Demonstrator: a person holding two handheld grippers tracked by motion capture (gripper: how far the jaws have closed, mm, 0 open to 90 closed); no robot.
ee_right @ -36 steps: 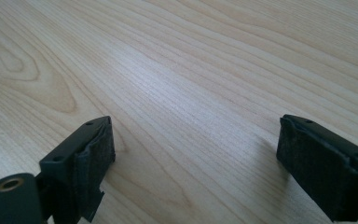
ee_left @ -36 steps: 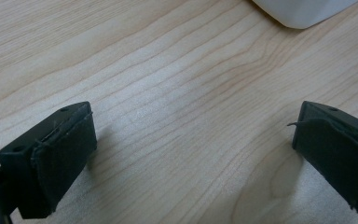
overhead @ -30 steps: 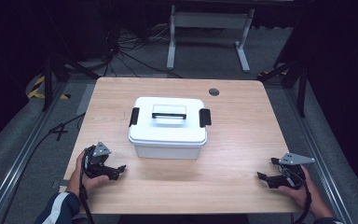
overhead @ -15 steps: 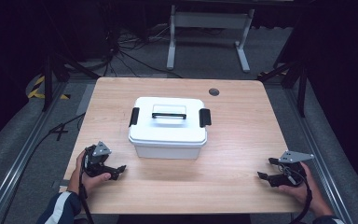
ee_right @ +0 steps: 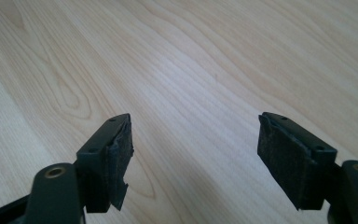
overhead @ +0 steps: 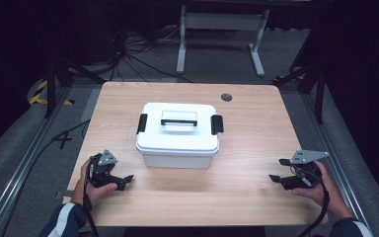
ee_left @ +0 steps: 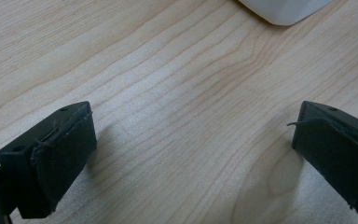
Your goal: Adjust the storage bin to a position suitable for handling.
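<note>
Table [overhead: 256,123]: pale wood grain, smooth, faint sheen. Box [overhead: 177,148]: white plastic, smooth, slightly glossy; handle [overhead: 178,122] and clips [overhead: 217,124] black plastic. Gripper pads [ee_right: 286,156]: black, matt, rough, frayed at edges. Plate [overhead: 306,156] on the right gripper [overhead: 276,170]: grey, matt.

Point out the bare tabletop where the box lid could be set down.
Bare wood lies right of the white box, up to the table edge, and left of it. The near strip between the left tongs and right tongs is free too. Nowhere is crowded.
</note>
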